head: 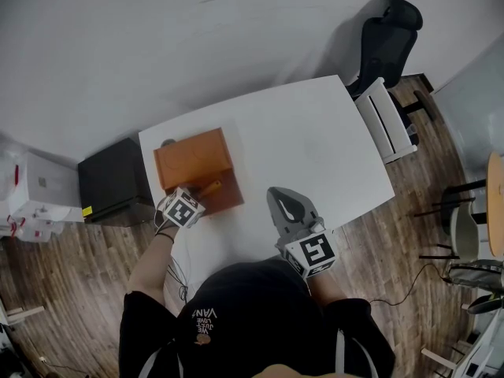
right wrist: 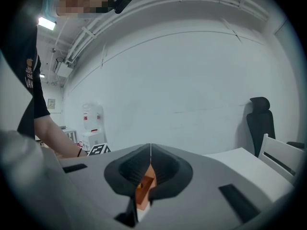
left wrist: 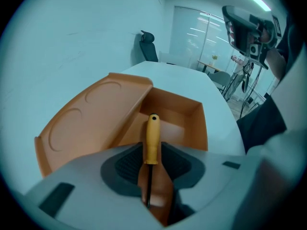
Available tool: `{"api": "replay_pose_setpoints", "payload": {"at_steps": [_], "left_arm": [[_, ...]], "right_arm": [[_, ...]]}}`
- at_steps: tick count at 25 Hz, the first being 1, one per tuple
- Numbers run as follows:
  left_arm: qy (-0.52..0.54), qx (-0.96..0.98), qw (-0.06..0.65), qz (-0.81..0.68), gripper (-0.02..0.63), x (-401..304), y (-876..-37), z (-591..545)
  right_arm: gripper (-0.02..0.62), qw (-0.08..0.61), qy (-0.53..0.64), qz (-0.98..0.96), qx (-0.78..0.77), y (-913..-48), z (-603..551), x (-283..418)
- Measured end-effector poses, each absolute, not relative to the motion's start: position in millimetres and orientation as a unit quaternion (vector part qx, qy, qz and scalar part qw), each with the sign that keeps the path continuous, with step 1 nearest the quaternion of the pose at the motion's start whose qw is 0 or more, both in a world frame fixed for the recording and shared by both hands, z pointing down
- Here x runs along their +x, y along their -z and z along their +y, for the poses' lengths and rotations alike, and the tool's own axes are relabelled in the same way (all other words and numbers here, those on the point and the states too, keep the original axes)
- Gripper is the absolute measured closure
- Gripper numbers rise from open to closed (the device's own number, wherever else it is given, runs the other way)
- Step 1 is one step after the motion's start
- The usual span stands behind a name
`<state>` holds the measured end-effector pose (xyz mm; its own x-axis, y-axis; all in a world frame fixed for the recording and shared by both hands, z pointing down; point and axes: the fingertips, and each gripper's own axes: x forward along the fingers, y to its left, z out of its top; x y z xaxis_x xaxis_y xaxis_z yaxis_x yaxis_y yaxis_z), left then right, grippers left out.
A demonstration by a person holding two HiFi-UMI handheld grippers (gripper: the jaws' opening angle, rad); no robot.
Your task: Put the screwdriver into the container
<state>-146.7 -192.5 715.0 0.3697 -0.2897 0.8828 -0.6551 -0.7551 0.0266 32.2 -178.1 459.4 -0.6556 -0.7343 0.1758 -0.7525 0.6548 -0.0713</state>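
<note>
Left gripper (left wrist: 152, 153): jaws spread wide, pointing steeply down into the box, pads clear of the handle on both sides, gripping nothing
Screwdriver (left wrist: 152, 137): lies between those jaws, yellow handle away from the camera, thin dark shaft running back toward it, orange floor showing under the shaft
Location: inside the orange container (left wrist: 192, 116), in the open compartment beside the tilted lid (left wrist: 91, 119); can't tell if the tip sits flat on the floor, gripper body covers it
Handling (my read): light, rigid, not fragile; smooth plastic handle is probably a bit slippery, and being round it may roll on a flat floor
Where to grab: mid-handle, pads across its width; shaft looks too thin for these pads and would likely pivot
Right gripper (right wrist: 150, 153): jaws closed tip to tip, nothing between them, held about level at the near edge of the table (head: 315, 148), well apart from the box; a sliver of orange container shows through the gap below the tips
Task state (my read): drop looks complete, tool in the box and unclamped
Next: lift the left gripper straight out without brushing the handle
Risk: a pad catching the handle on the way up and dragging it over the wall
</note>
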Motion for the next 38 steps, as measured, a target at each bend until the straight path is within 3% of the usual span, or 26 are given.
{"api": "replay_pose_setpoints", "payload": {"at_steps": [15,38], "left_arm": [[-0.397,0.83,0.169,-0.352,0.574,-145.2,-675.2,-193.2],[-0.219,0.856,0.113,-0.454,0.589,-151.6,-558.3,-173.2]], "right_arm": [[0.583,0.069,-0.063,-0.912,0.4,-455.8,-167.8,21.7],[0.583,0.063,-0.047,-0.925,0.372,-448.1,-146.7,-5.2]]}}
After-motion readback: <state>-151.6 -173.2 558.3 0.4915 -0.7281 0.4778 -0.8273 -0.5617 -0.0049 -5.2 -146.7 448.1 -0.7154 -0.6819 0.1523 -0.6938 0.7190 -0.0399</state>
